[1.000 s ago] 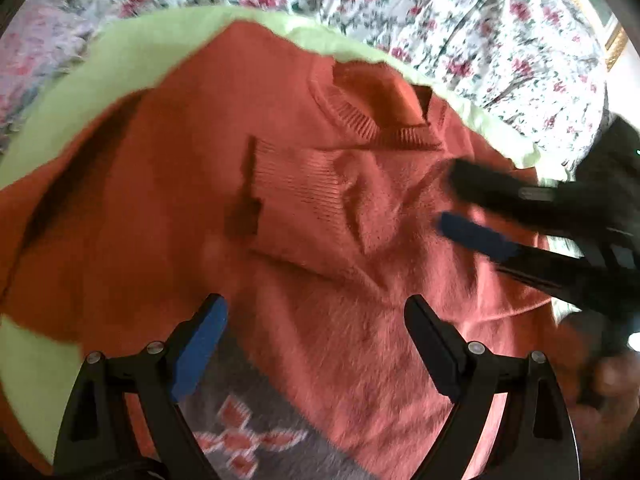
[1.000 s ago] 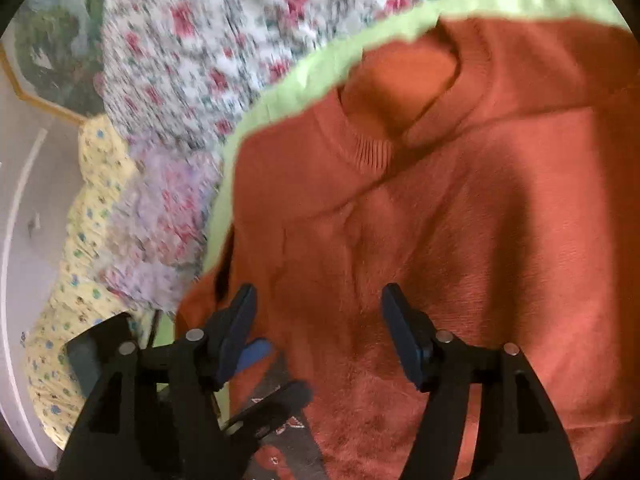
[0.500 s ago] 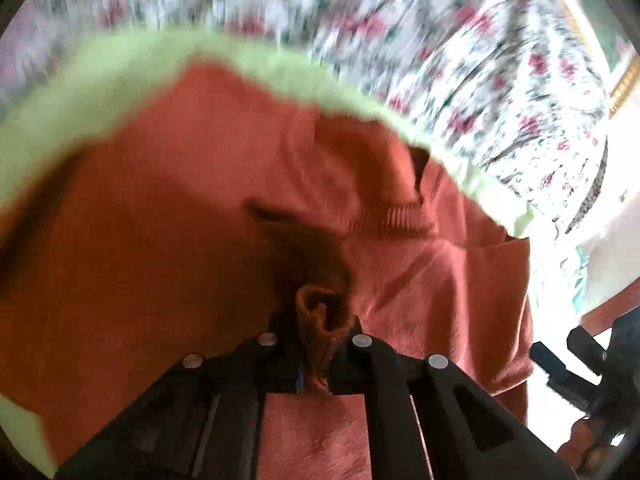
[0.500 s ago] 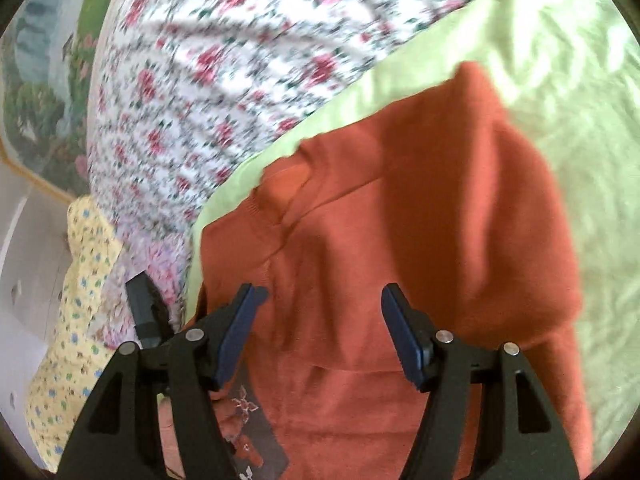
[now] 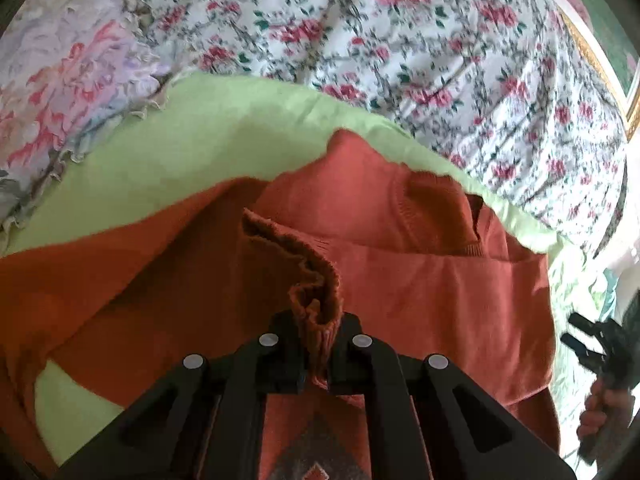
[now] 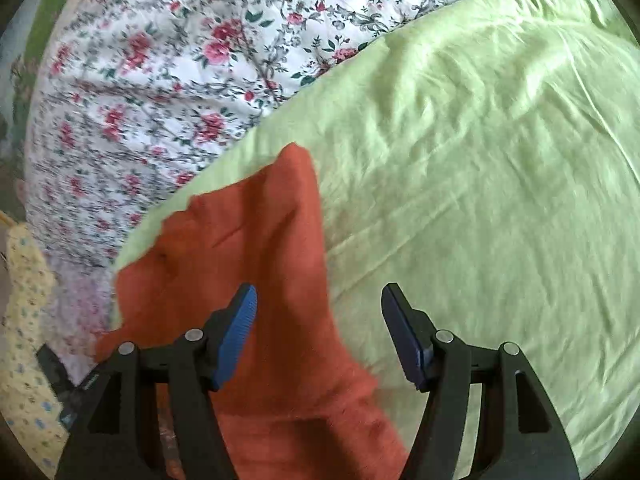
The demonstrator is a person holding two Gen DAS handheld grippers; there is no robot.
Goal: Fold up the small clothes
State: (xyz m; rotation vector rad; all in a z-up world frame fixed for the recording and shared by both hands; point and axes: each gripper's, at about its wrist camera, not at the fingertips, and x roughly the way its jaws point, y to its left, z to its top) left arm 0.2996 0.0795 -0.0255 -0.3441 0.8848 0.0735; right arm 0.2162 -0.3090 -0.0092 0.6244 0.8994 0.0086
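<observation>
the left gripper (image 5: pixel 318 344) is clenched on the ribbed cuff (image 5: pixel 316 296) of the orange sweater (image 5: pixel 420 280), with the knit bunched up between its fingers and lifted off the garment below. the sweater lies spread on a light green sheet (image 5: pixel 168 168), its collar (image 5: pixel 440 208) turned toward the far side. the raised sleeve runs from the cuff off to the left and hides part of the sweater's body beneath it. a grey patterned patch shows at the bottom edge under the gripper.

the right gripper (image 6: pixel 320 336) is released, its blue-padded fingers (image 6: pixel 236 332) spread wide and holding nothing, hovering over the sweater's edge (image 6: pixel 260 248) where orange meets green sheet (image 6: pixel 480 160).

beyond the sheet lies a white quilt printed with red roses (image 5: pixel 400 60), and a ruffled lilac floral pillow (image 5: pixel 60 80) sits at the far left. a yellow dotted cloth (image 6: pixel 24 320) lies at the left rim of the right wrist view.
</observation>
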